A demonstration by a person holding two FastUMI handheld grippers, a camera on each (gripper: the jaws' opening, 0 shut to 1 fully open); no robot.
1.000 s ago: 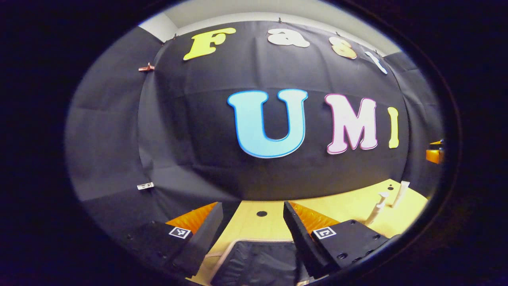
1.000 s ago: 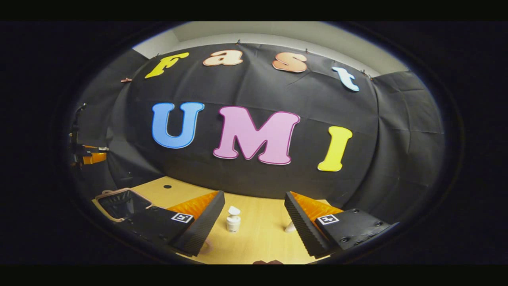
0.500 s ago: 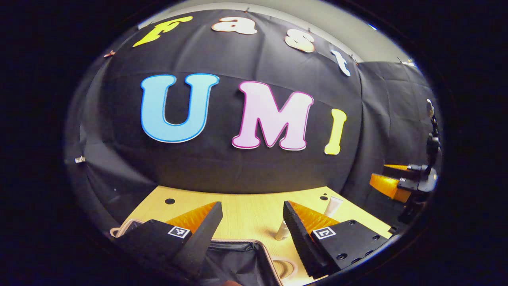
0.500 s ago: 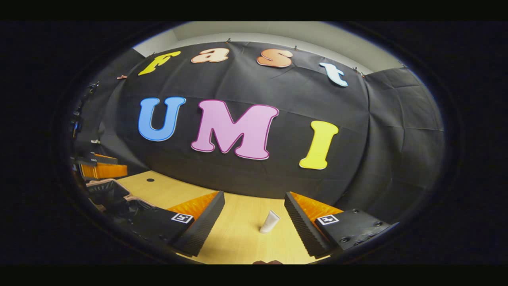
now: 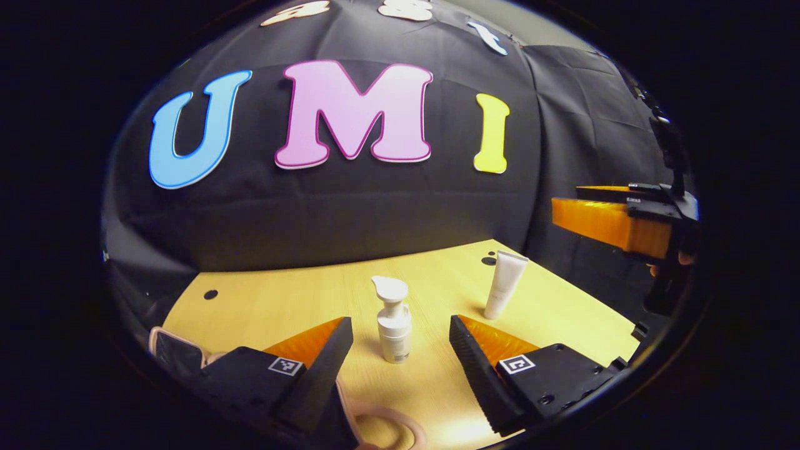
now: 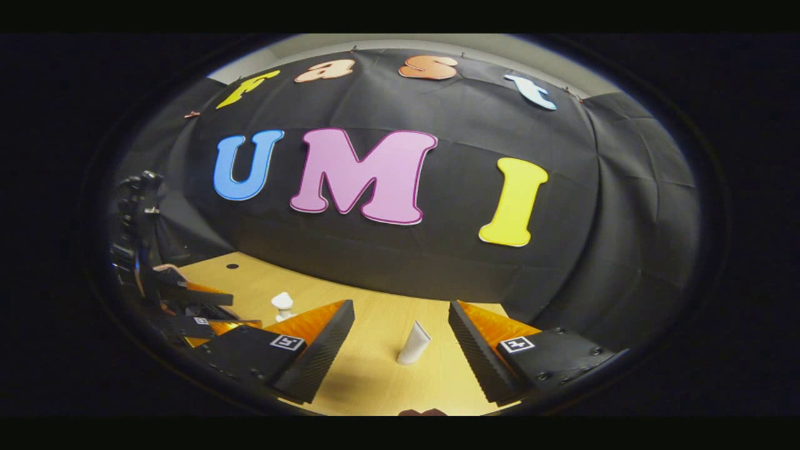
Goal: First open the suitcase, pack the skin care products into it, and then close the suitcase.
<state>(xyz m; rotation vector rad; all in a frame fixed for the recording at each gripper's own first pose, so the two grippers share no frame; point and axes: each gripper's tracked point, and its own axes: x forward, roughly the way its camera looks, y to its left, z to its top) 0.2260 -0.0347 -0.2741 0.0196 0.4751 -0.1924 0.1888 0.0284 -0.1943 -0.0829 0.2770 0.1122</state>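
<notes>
Fingers [image 5: 337, 350] of my left gripper [image 5: 400, 362] are spread wide with nothing between them. They frame the pump bottle [image 5: 394, 325], which stands upright on the table [image 5: 281, 306] just ahead of the tips, centred in the gap. I judge I am lining up on it as the first item to pack.

Suitcase: a pale rim with dark lining [image 5: 172, 350] shows at the lower left of the left gripper view, partly behind my left finger, and a pinkish loop [image 5: 387, 431] lies on the table at the bottom. Whether the lid is fully open I cannot tell from here.

Right of the bottle, the white tube [image 5: 505, 284] stands on its cap near the far right of the table, well apart from the bottle.

Right gripper [image 6: 400, 356]: fingers equally wide, holding nothing. The same tube [image 6: 414, 344] sits between them in the right gripper view, leaning slightly, not touched. I judge this hand is aimed at the tube, so each gripper takes one product.

Both products stand upright and apart, which leaves room for a side grasp on each body. The pump head is top-heavy, so I judge a low, centred grip safer.
</notes>
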